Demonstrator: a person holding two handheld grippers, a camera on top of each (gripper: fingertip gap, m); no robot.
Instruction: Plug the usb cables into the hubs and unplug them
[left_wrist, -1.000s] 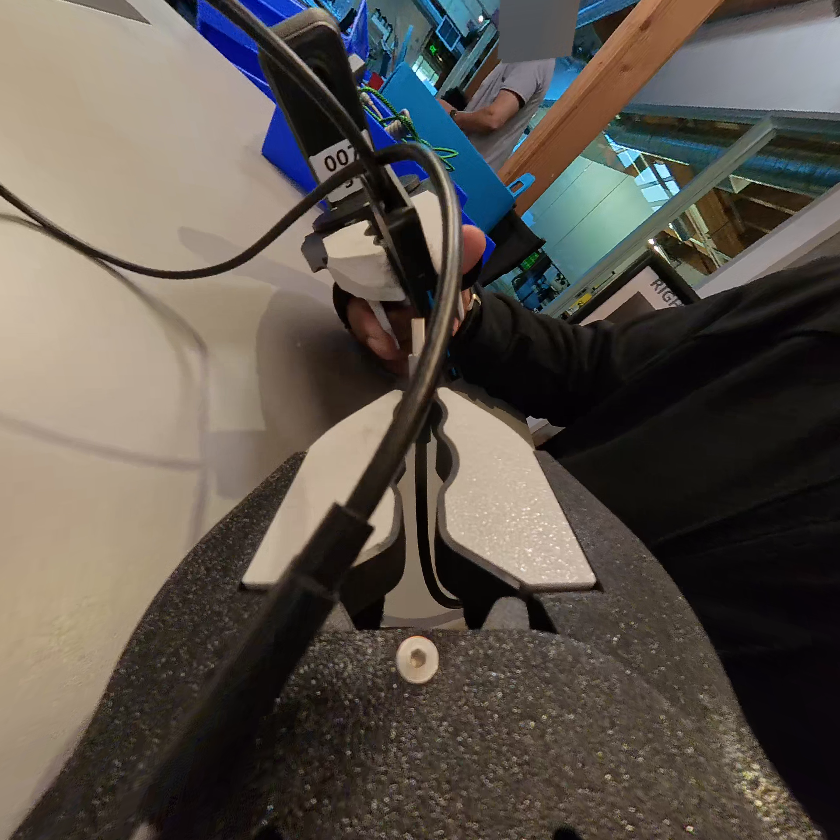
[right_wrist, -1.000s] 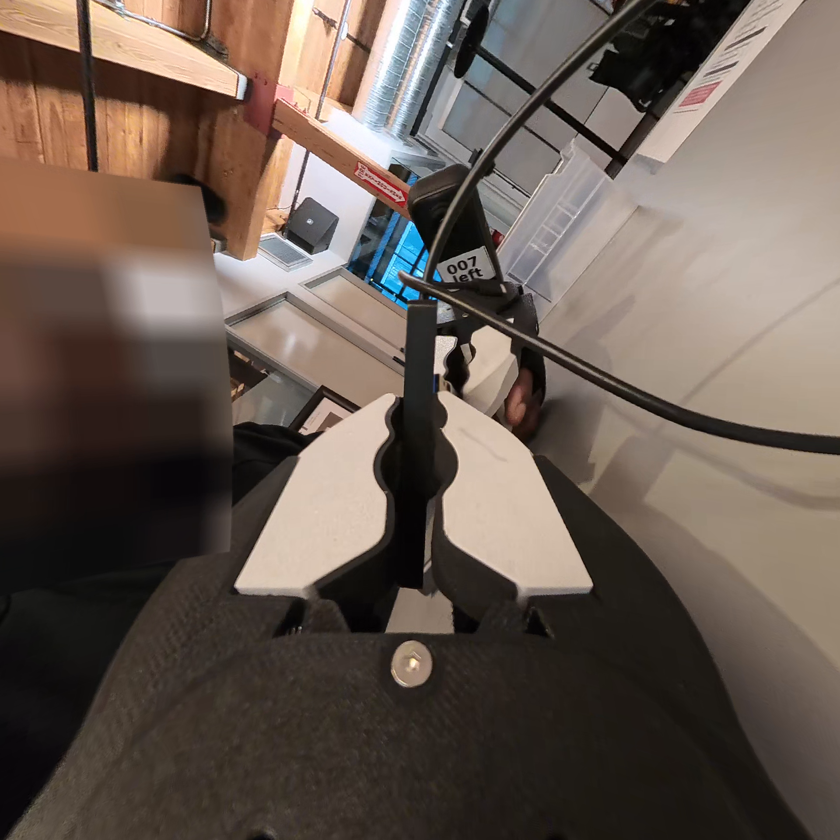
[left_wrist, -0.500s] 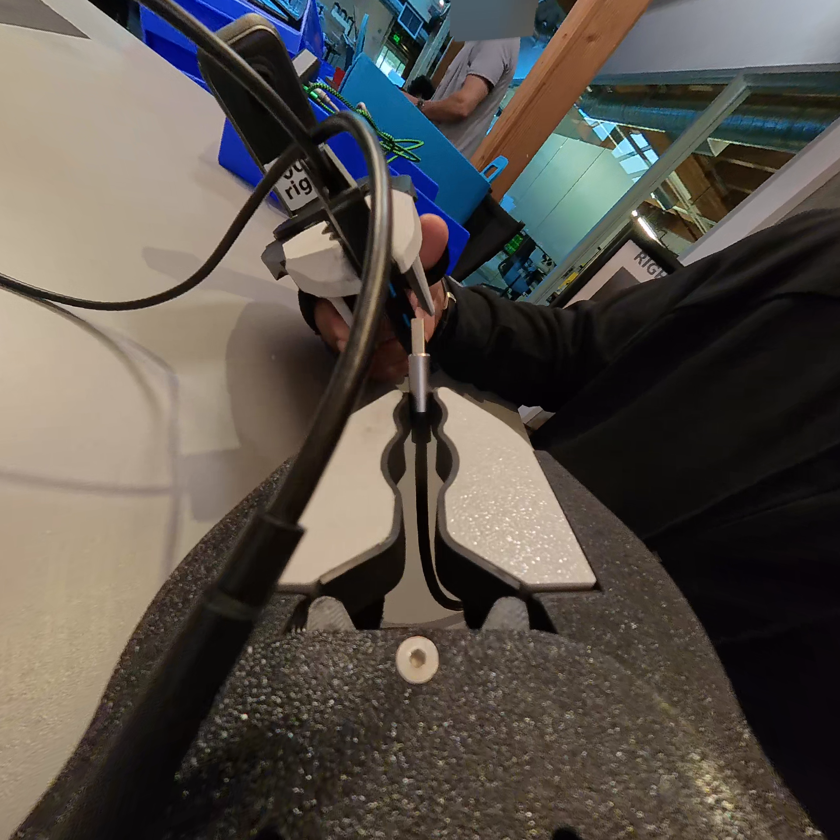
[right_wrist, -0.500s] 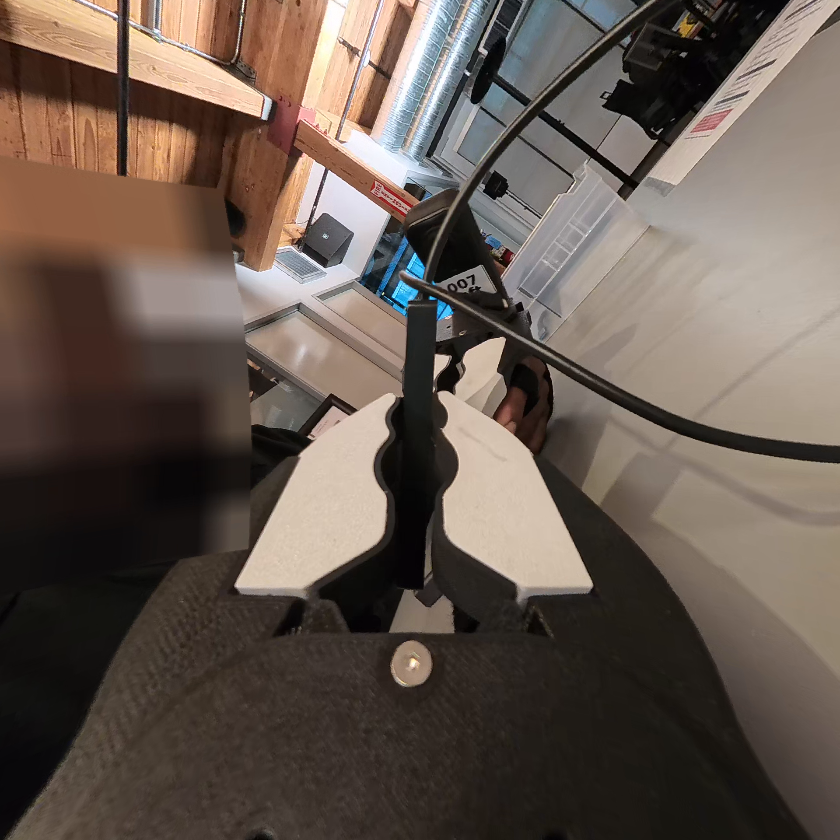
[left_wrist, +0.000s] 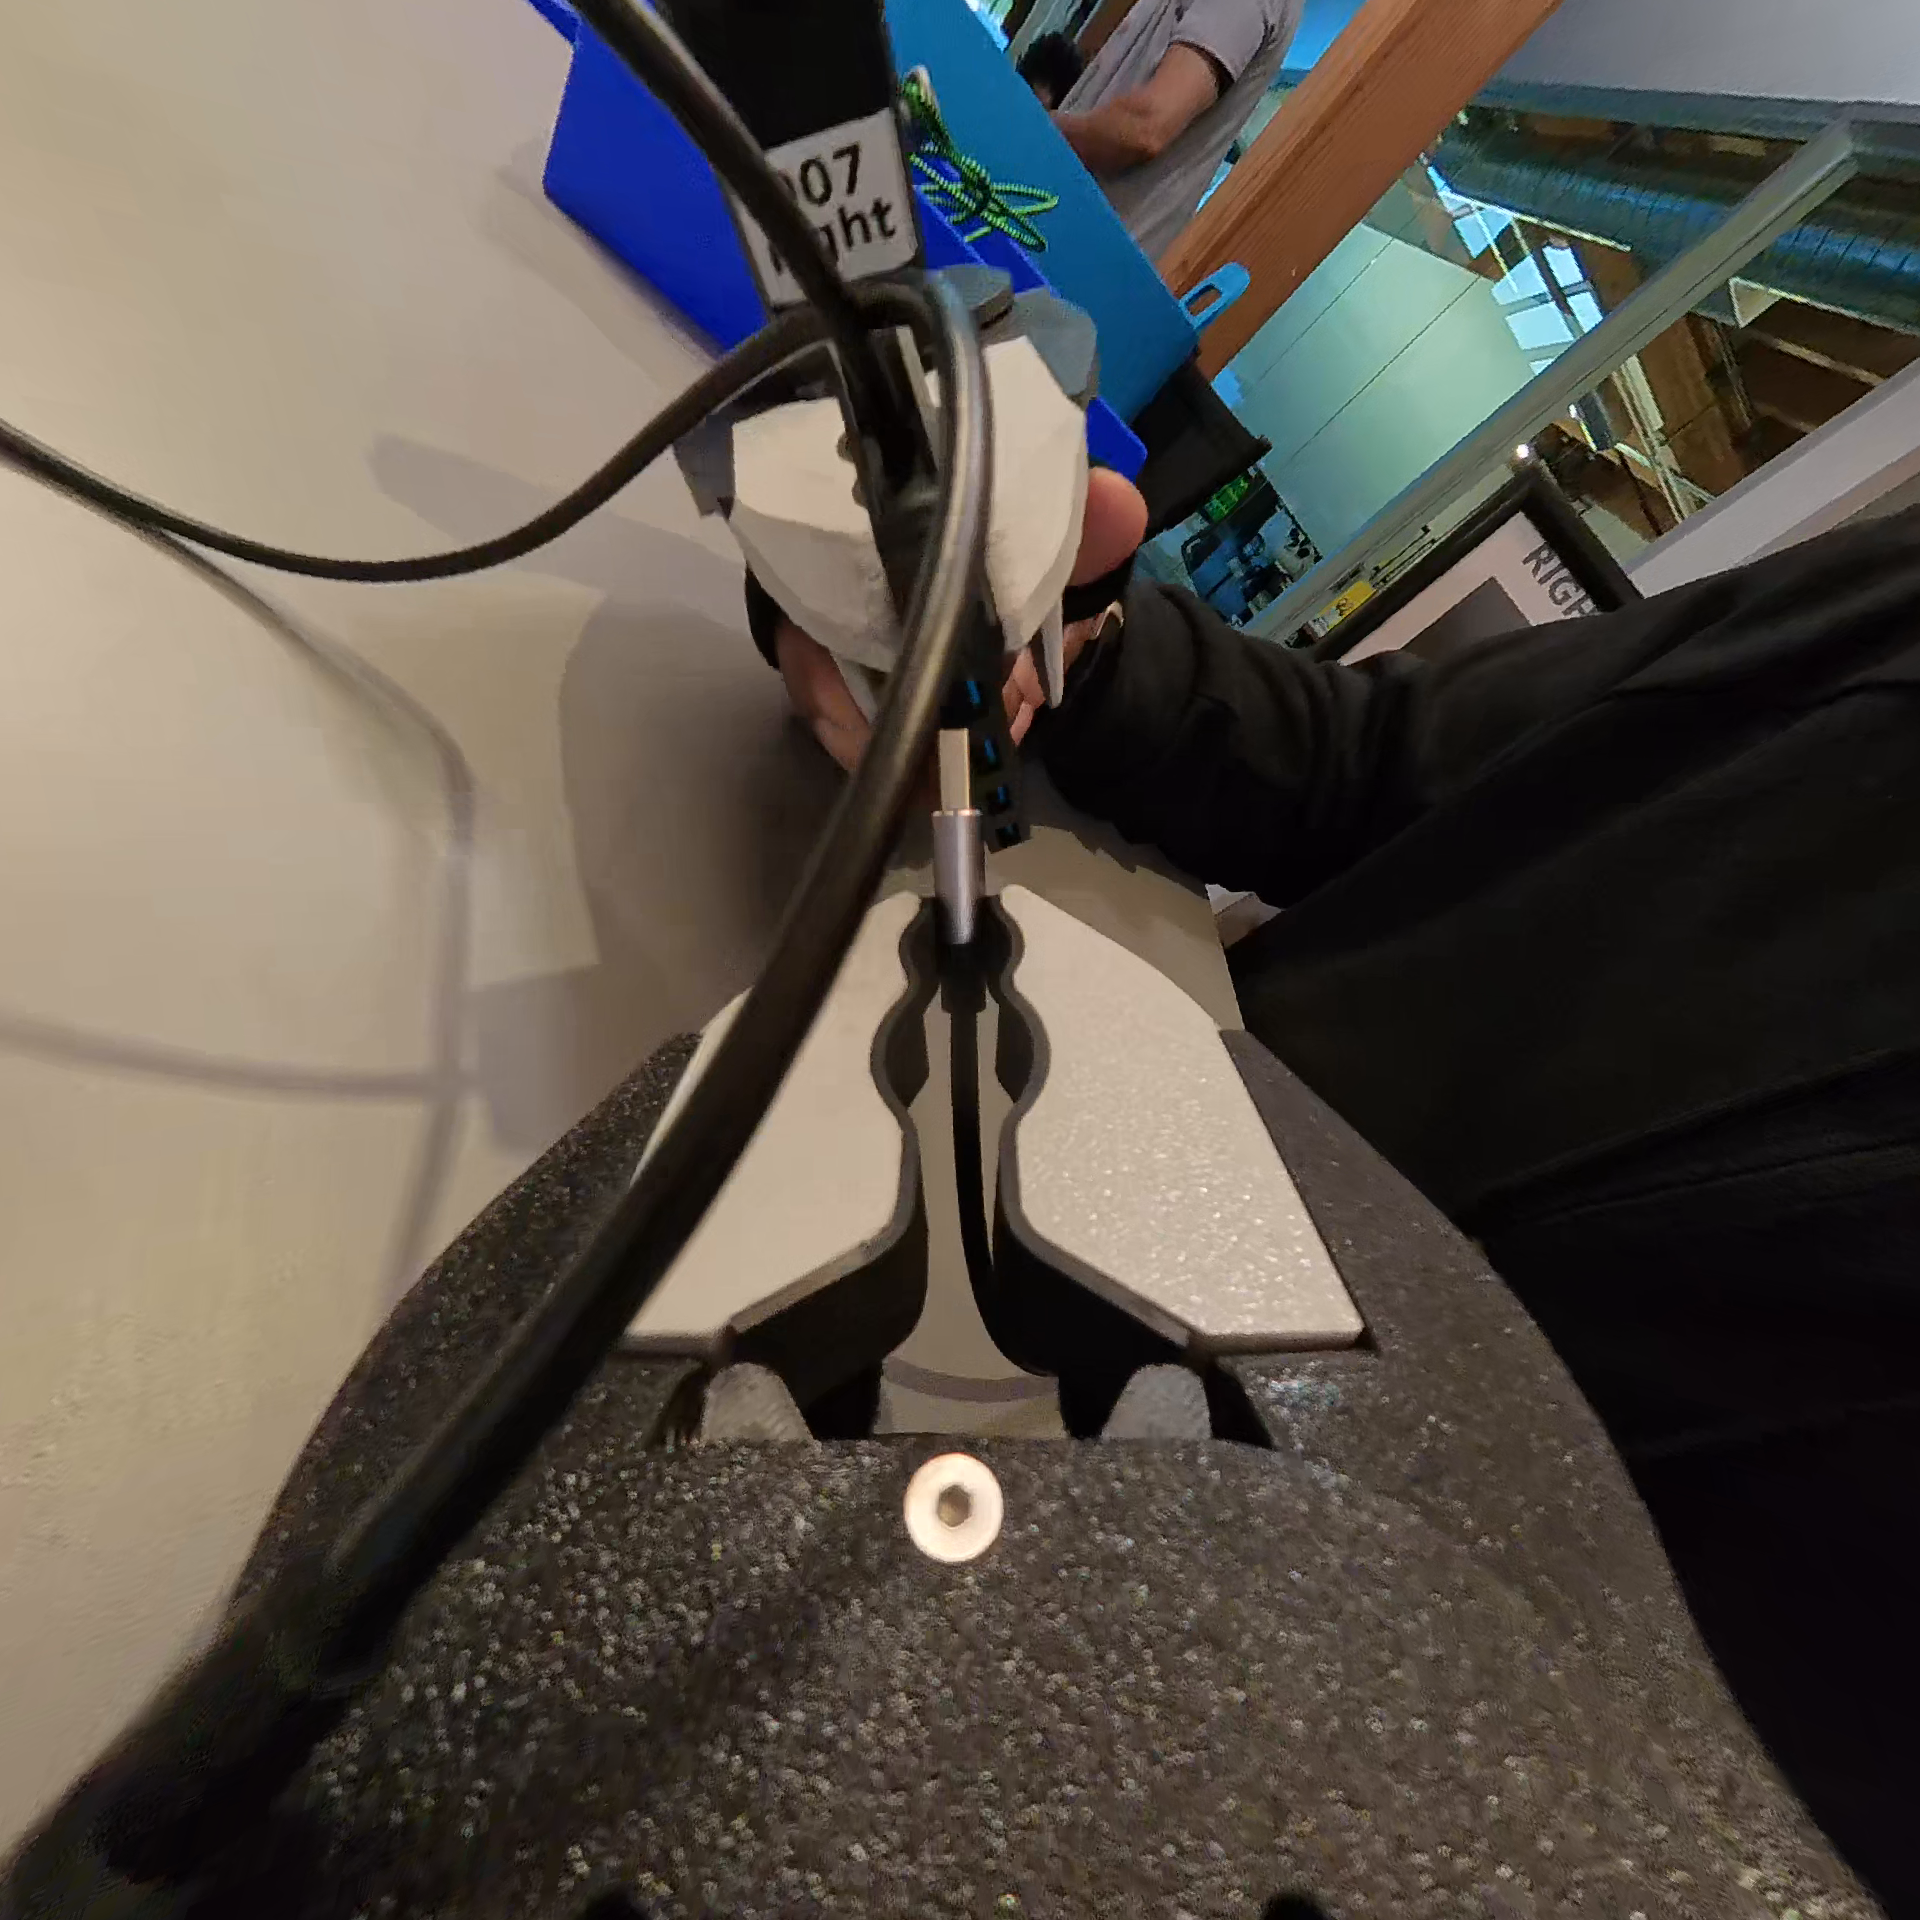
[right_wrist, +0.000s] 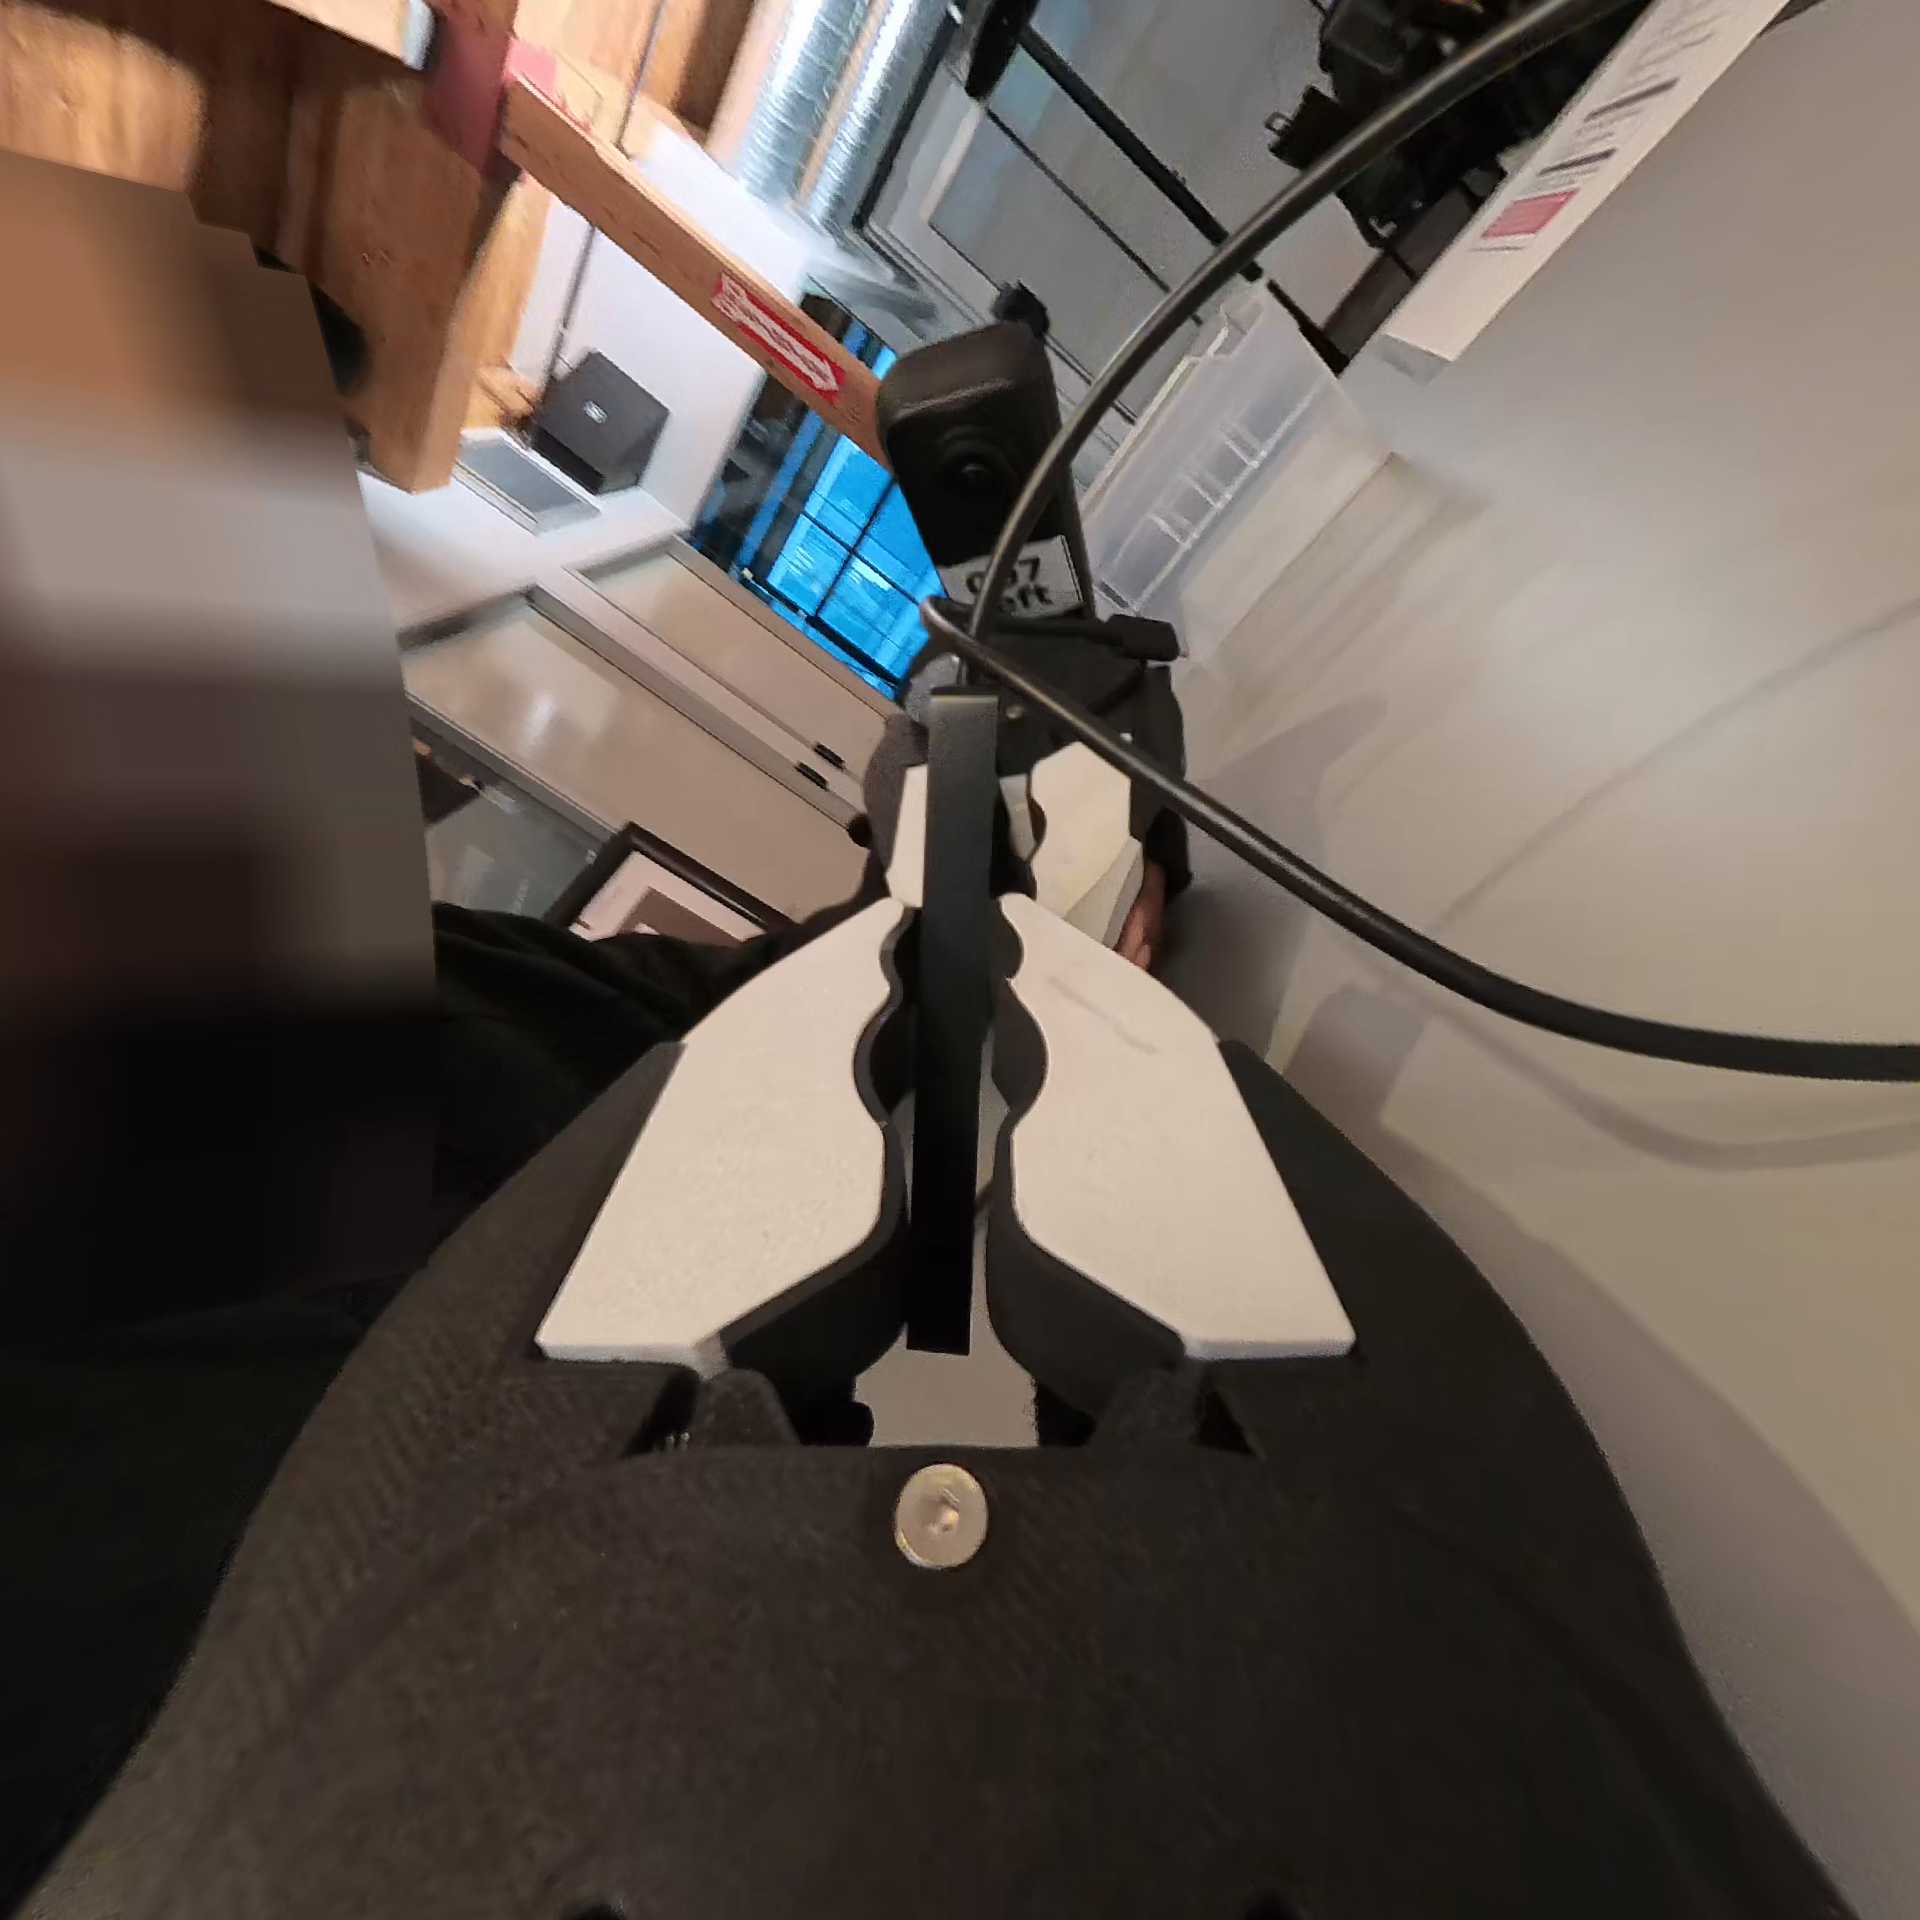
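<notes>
USB plug (left_wrist: 956, 868), silver-bodied, is clamped at the tips of the left tongs (left_wrist: 958, 940), its metal tongue pointing at the blue ports on the edge of the black hub (right_wrist: 951, 997). The right tongs (right_wrist: 951, 1049) are closed on that hub, held edge-on in the air just above the pale worktop (right_wrist: 1662, 727), straight ahead of the plug. Judged step: insertion, or withdrawal just completed; the frames do not settle which. Keep plug and port on one axis and push straight, without twisting. The thick black cable (left_wrist: 727, 1039) crosses the left tongs close beside the plug; keep it out of the gap. Open worktop lies left; a blue bin (left_wrist: 665, 208) stands farther off.
</notes>
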